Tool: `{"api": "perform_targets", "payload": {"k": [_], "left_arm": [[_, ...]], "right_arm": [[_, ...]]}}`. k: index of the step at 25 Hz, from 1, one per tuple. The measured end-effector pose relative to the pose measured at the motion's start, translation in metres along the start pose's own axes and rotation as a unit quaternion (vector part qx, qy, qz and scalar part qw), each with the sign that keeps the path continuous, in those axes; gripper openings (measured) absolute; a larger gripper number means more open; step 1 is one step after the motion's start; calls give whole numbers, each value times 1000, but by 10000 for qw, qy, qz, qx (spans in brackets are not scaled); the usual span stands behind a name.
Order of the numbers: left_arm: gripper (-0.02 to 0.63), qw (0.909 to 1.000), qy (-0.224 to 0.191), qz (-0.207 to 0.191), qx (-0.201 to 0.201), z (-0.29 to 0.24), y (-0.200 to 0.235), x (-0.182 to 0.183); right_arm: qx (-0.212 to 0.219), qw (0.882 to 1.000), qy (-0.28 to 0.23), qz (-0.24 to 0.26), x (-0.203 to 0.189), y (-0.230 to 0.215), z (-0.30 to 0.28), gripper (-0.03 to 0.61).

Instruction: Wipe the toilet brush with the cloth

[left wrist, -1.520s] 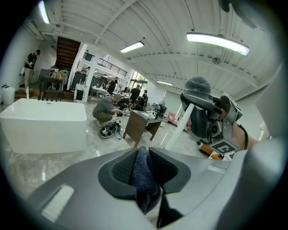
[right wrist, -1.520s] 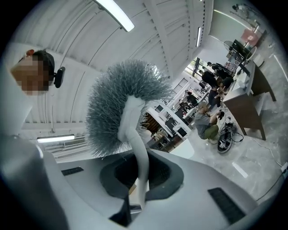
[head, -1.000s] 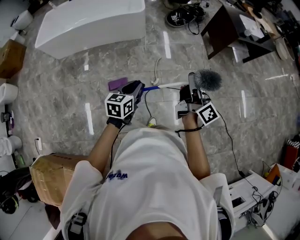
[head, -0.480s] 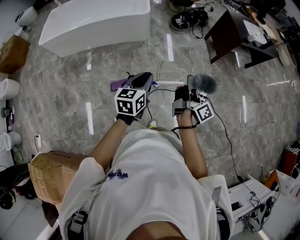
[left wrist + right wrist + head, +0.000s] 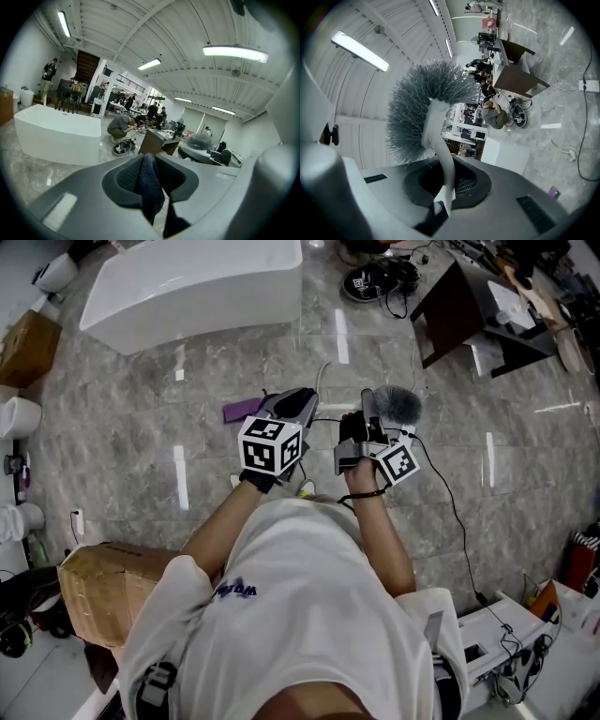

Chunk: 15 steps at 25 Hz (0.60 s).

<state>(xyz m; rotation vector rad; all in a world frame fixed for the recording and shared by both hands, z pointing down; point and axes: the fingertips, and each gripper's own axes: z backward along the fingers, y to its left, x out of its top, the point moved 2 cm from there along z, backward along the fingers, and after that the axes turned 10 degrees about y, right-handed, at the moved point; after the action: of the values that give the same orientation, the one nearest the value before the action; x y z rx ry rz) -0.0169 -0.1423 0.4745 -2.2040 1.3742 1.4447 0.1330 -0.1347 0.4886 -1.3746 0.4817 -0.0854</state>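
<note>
The toilet brush has a grey bristle head (image 5: 399,404) (image 5: 425,108) and a white handle (image 5: 444,161). My right gripper (image 5: 367,416) (image 5: 446,183) is shut on that handle, with the bristle head sticking up past the jaws. A dark blue cloth (image 5: 150,185) hangs pinched between the jaws of my left gripper (image 5: 296,403) (image 5: 151,165), which is shut on it. In the head view both grippers are held in front of the person's chest, a short gap apart, left jaws pointing toward the brush. The cloth itself is hidden in the head view.
A white bathtub (image 5: 187,287) stands at the far left. A purple object (image 5: 242,410) and cables (image 5: 452,498) lie on the marble floor below the grippers. A cardboard box (image 5: 103,592) sits near left, a dark table (image 5: 469,301) far right. People crouch in the distance (image 5: 121,126).
The left gripper has moved right and up toward the brush. The right gripper with the brush has drifted slightly left, so the two now sit closer together.
</note>
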Motion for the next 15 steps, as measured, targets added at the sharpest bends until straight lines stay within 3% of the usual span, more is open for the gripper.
{"api": "perform_targets", "payload": {"k": [4, 15], "left_arm": [[77, 9980, 140, -585, 191, -2, -2, -4], [77, 9961, 315, -755, 319, 5, 16, -24]], "right_arm": [[-22, 9998, 142, 138, -4, 3, -2, 17], [-47, 9998, 114, 179, -1, 4, 2, 18]]}}
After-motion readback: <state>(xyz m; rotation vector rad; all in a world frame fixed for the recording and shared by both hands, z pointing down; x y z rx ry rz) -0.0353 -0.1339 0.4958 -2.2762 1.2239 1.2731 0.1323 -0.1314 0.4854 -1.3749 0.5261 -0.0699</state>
